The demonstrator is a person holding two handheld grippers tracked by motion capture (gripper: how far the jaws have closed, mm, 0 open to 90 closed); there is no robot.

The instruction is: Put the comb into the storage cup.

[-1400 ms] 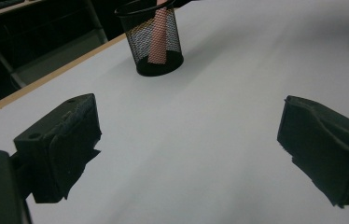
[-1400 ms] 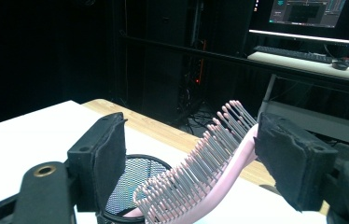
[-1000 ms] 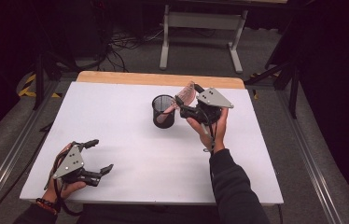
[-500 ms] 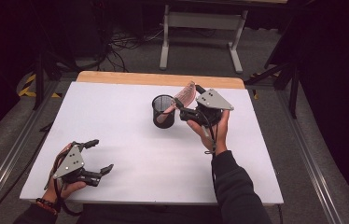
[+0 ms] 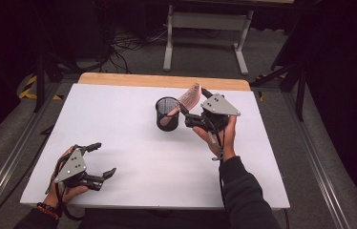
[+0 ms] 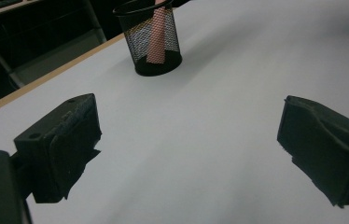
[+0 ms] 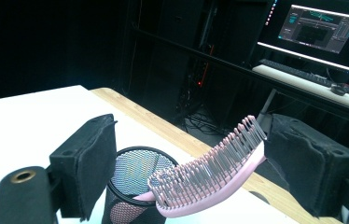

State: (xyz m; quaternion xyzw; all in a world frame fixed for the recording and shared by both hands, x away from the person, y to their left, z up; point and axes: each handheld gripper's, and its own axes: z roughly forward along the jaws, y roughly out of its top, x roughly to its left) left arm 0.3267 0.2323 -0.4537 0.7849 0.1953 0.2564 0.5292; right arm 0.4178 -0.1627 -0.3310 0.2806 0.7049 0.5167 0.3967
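A black mesh cup [image 5: 168, 114] stands at the table's far middle, with a pink hairbrush [image 5: 190, 97] leaning in it, handle down and bristled head sticking out to the right. My right gripper [image 5: 194, 107] is open just right of the cup. In the right gripper view the brush head [image 7: 210, 179] lies between the wide-apart jaws, above the cup [image 7: 133, 186], its tip close to the right-hand jaw. My left gripper [image 5: 104, 158] rests open near the front left edge with nothing in it. In the left gripper view, the cup [image 6: 156, 42] is far ahead of it.
The white table top [image 5: 119, 119] has a wooden strip [image 5: 162, 80] along its far edge. Beyond it are a metal stand [image 5: 205, 28] and floor cables. A lit monitor [image 7: 319, 28] and a keyboard sit on a desk behind.
The right hand has drifted very slightly toward the person beside the cup. The brush, the cup and the left gripper stay where they were.
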